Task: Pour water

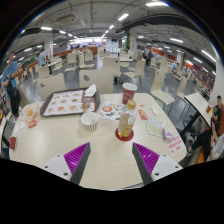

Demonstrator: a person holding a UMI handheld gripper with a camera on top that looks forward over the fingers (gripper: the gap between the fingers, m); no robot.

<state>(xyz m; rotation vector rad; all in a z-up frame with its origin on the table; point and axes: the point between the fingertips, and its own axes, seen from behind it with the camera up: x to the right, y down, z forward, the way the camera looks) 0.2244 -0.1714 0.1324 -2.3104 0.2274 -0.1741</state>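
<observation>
Purple-padded gripper (110,158) hovers, jaws apart, empty | bottle (125,122) on red coaster (124,135) just ahead | white cup (89,121) beside it | cream table (60,140)

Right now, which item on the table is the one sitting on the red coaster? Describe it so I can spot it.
Start at the pale round table and the tool, whose open fingers point across it. Just ahead of the fingers, nearly centred, a tall light-coloured cup stands upright. It alone rests on a red coaster; the white ribbed cup beside it sits on the bare table.
</observation>
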